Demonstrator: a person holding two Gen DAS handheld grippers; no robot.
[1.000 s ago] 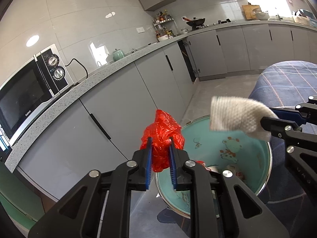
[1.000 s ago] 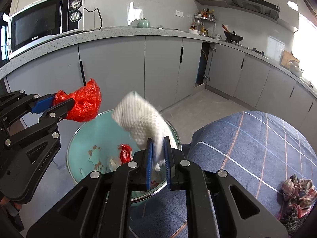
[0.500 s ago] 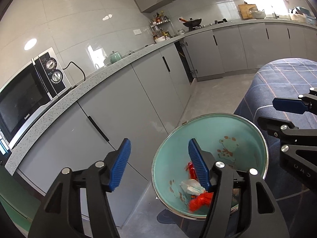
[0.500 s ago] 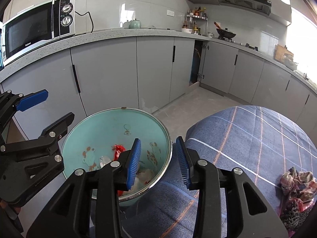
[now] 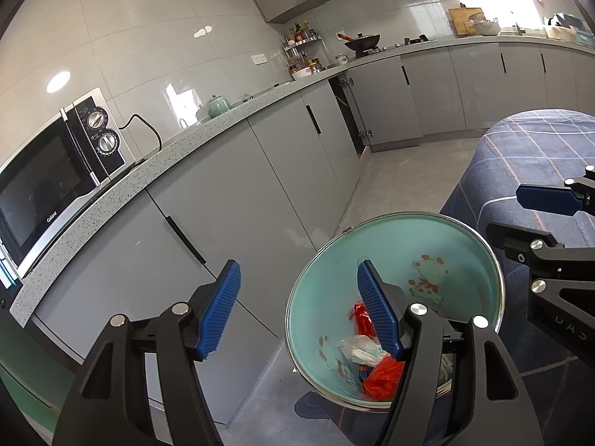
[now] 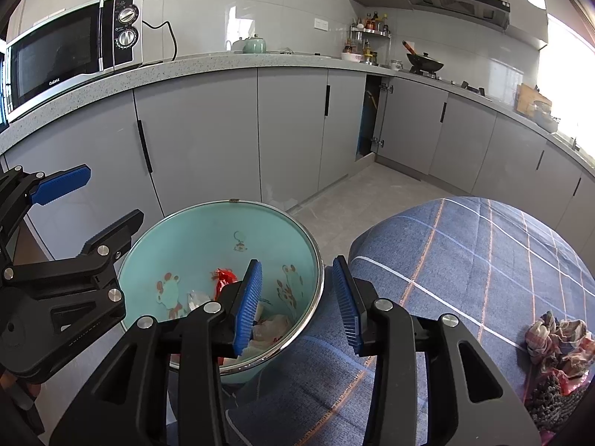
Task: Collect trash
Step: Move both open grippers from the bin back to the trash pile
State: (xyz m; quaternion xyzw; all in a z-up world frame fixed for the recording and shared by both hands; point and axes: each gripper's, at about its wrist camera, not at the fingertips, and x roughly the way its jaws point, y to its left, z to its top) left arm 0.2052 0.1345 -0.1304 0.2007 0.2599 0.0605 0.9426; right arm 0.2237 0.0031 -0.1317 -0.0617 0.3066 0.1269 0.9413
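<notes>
Room: It was a kitchen with grey cabinets point(image 6: 290, 130) and a microwave point(image 6: 70, 48) up on the counter.
Table: A table with a blue checked cloth point(image 6: 465, 260) stood on the right, just beside the bin.
Bin: The teal trash bin point(image 6: 208, 238) with cartoon animals inside stood on the floor, its mouth wide open to both grippers.
Left gripper: The left gripper point(image 5: 297, 308) hung over the near-left edge of the bin. Its 2 blue pads were far apart and opening wider, with nothing between them.
Right gripper: The right gripper point(image 6: 297, 301) hung over the bin's right rim, by the cloth. Its jaws were partly apart and opening too, and they held nothing.
Trash in bin: A red plastic bag point(image 5: 383, 375) and a white crumpled wrapper point(image 5: 357, 349) lay at the bottom of the bin. Other pale bits lay there too, but I could not tell what they were.
Trash left: A crumpled pile of colourful scraps point(image 6: 557, 338) lay on the cloth at the far right, well apart from the bin.
How to do it well: I think the drop was the step in hand. It seemed best to open the jaws all the way over the middle of the bin, so nothing stuck to a pad or fell on the floor.
Next: The pile on the cloth probably needed picking up, most likely by the right gripper, which was nearer.
</notes>
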